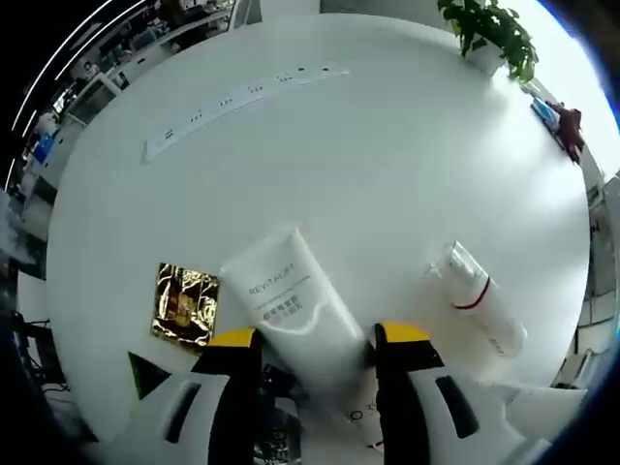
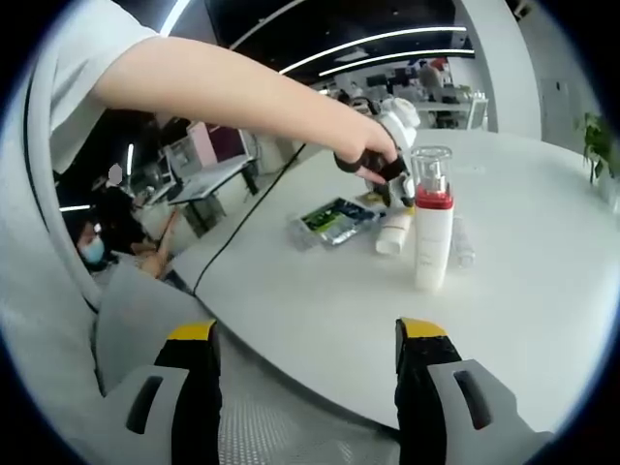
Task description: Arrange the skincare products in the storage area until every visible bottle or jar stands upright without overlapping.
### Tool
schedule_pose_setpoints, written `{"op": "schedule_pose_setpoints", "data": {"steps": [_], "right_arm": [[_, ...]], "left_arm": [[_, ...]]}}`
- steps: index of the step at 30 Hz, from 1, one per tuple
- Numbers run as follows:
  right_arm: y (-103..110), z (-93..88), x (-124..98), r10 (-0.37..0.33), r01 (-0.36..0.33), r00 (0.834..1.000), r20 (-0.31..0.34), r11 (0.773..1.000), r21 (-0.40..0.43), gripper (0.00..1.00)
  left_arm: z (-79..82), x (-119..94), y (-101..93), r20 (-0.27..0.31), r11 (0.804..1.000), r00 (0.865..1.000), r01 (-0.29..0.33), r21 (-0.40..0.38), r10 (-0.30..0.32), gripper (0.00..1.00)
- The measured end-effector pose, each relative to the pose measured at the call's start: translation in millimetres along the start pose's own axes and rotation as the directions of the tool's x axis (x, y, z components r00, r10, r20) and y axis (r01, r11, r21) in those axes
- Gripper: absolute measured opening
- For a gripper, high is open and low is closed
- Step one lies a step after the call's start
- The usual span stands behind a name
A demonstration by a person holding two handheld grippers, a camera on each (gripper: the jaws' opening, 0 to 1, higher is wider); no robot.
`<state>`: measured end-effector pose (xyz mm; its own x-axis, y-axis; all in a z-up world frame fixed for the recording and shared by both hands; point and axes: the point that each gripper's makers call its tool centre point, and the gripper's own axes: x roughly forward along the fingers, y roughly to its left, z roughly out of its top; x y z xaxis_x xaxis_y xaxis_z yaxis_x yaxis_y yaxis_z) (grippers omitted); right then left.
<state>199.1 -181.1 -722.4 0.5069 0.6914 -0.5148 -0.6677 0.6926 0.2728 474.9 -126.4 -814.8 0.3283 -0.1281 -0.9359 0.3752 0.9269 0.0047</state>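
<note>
In the left gripper view the left gripper [image 1: 320, 341] is over a round white table [image 1: 368, 165], its two yellow-tipped jaws spread wide on either side of one white tube [image 1: 294, 310] lying flat. The tube's lower end runs down between the jaws; whether either jaw touches it cannot be told. Two more items lie on the table nearby: one gold foil packet [image 1: 184, 304] just to the left of the tube, and one white pump bottle [image 1: 477, 300] with a red band, on its side to the right and apart from the tube. Farther off on the table lie a long white strip [image 1: 242, 95] and one potted plant [image 1: 492, 37] near the far edge.

The right gripper [image 2: 306, 351] is held off the near edge of the table [image 2: 523, 310], jaws wide apart with nothing between them. In the right gripper view one white pump bottle [image 2: 432, 231] with a red collar and clear cap stands upright on the table. Just behind it the other gripper [image 2: 395, 145] — held in a person's hand [image 2: 360, 153] on an outstretched arm [image 2: 223, 92] — reaches down toward the tube [image 2: 392, 234]. One green packet [image 2: 334, 221] lies flat to the left of the bottle, and a second bottle [image 2: 462, 242] lies on its side just right of it.
</note>
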Motion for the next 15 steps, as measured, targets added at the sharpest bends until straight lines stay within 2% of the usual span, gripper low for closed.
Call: {"op": "schedule_pose_setpoints", "data": {"steps": [8,15], "right_arm": [[0,0.9,0,0.002,-0.002,1.0,0.002,1.0,0.003,0.73],[0,1.1,-1,0.005,-0.005,1.0,0.006,1.0,0.007,0.73]], "left_arm": [[2.3,-7,-1.3,0.021,1.0,0.999,0.029,-0.001,-0.029,0.34],[5.7,-15,-3.6,0.045,0.999,0.998,0.05,0.008,-0.05,0.32]]}}
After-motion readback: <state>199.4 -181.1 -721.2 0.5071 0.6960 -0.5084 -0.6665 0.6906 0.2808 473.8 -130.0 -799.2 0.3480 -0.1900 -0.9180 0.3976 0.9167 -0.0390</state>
